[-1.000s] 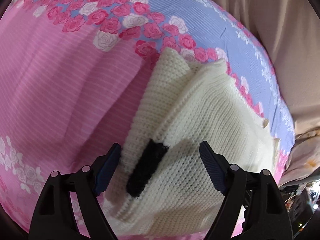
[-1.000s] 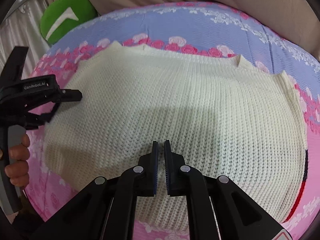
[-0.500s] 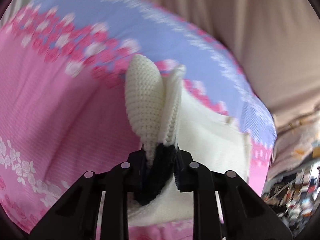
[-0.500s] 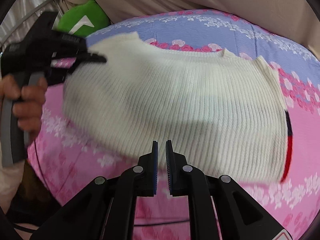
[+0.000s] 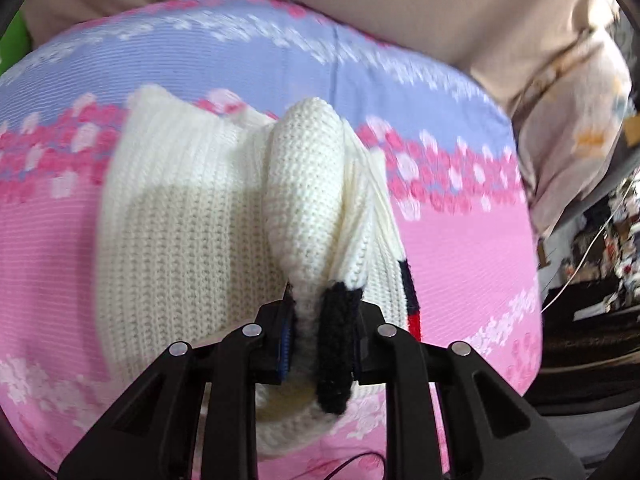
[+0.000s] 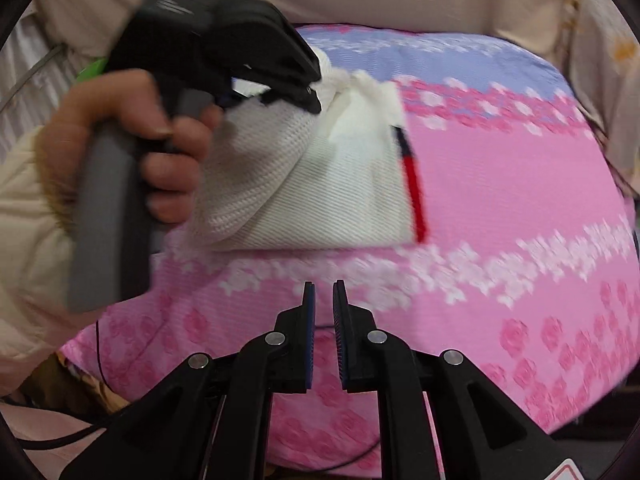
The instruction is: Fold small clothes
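Swept across since the earlier frame, the left gripper, its jaws just closed, clenched the sweater hem; the right gripper hung nearly shut, apparently empty. Mid-fold; next, lay the hem down squarely.

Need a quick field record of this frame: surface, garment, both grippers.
surface: floral bedsheet, pink with a blue band
garment: cream knit sweater, one side lifted and carried over the rest, black and red trim at its edge
left gripper: shut on a bunched sweater edge with black trim, held by a hand
right gripper: holds nothing, jaws nearly closed, above bare sheet
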`<action>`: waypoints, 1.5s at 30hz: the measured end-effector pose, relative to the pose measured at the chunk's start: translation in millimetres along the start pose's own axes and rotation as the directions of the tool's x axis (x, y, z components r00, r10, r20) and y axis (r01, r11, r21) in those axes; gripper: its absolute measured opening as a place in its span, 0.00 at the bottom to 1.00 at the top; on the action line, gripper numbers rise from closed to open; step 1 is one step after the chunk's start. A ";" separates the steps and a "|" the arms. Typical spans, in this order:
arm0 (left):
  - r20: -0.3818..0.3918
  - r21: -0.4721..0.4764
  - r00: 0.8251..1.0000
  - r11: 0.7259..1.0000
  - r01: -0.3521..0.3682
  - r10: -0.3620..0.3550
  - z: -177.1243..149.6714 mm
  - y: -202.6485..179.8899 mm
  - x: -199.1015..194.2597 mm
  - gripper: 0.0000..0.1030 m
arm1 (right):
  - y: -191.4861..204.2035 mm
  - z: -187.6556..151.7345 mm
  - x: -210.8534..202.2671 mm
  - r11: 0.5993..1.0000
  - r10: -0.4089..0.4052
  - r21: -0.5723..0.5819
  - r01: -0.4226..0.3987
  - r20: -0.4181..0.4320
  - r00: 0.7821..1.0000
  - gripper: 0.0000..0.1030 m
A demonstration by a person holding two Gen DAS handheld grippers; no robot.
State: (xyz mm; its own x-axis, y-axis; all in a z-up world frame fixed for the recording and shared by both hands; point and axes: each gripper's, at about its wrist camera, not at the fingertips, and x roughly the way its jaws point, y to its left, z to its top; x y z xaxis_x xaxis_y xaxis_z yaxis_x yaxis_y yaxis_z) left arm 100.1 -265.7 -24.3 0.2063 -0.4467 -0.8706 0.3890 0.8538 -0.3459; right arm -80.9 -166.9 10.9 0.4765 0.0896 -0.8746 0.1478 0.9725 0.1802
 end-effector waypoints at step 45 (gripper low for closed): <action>-0.020 -0.276 0.926 0.888 -0.368 0.377 -78.1 113.8 -65.5 0.58 | -27.2 110.7 43.0 0.938 0.344 0.007 -0.346 0.101 0.934 0.16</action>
State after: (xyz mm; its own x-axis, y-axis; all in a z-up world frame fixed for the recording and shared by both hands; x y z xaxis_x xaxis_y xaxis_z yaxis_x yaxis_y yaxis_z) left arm 60.8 -118.4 -34.0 0.3197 -0.0859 -0.9436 0.0216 0.9963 -0.0833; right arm 31.6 -213.4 18.2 0.5833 0.3961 -0.7091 -0.0198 0.8797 0.4751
